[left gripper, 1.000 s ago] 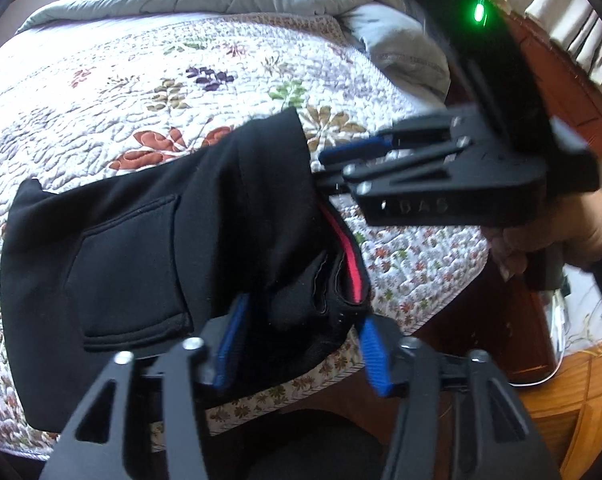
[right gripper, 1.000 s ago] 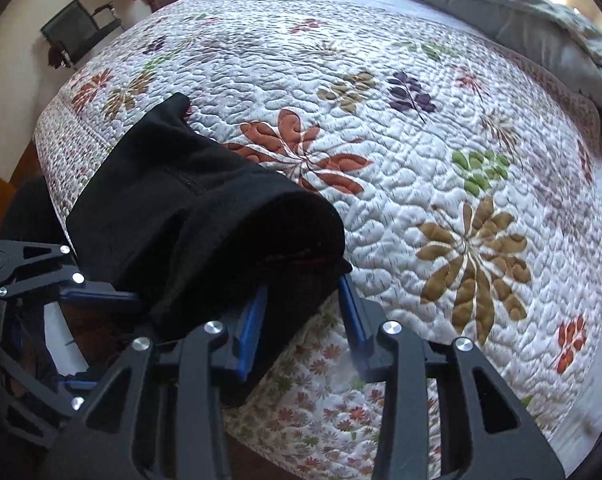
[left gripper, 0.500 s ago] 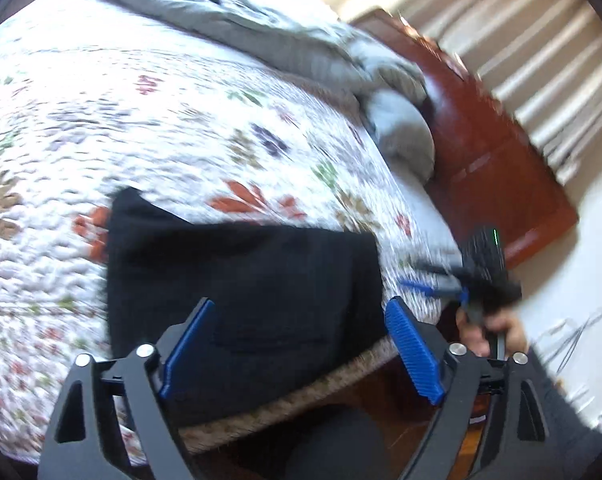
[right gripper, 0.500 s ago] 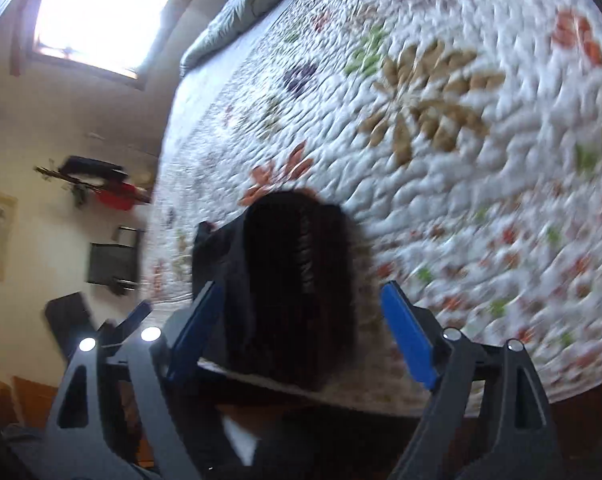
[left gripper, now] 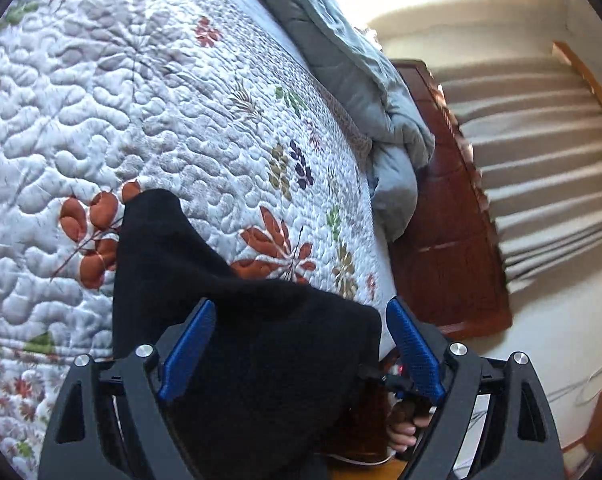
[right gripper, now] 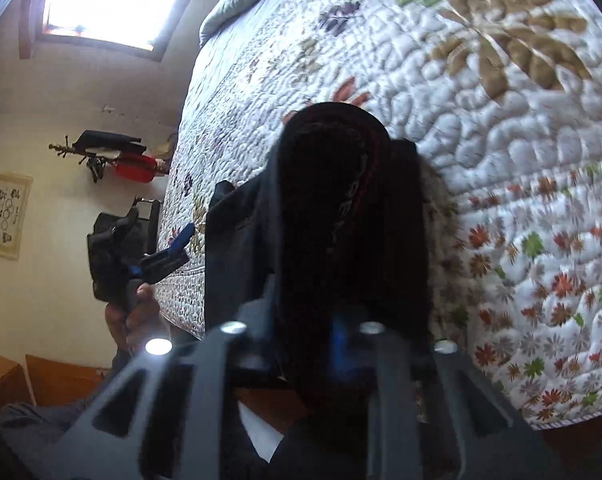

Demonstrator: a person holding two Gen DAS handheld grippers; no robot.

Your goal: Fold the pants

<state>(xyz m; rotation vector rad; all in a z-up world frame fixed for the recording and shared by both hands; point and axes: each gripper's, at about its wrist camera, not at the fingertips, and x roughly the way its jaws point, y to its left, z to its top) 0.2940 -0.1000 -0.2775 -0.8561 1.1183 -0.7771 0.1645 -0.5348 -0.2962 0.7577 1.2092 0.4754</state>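
The black pants lie folded at the near edge of the quilted bed. My left gripper is open, its blue pads wide apart on either side of the pants' edge, not pinching it. In the right wrist view the pants bulge up as a thick roll with a red stripe. My right gripper is shut on that black cloth; its pads are mostly hidden by it. The left gripper also shows there, off the bed's edge at the left.
A white floral quilt covers the bed. A grey duvet is bunched at the far side by a dark wooden headboard. Curtains hang beyond. A wall rack with a red item is at the left.
My left gripper let go of the pants, opened wide and swung round the bed's edge. My right gripper opened half a second ago and has now shut on the rolled cloth.
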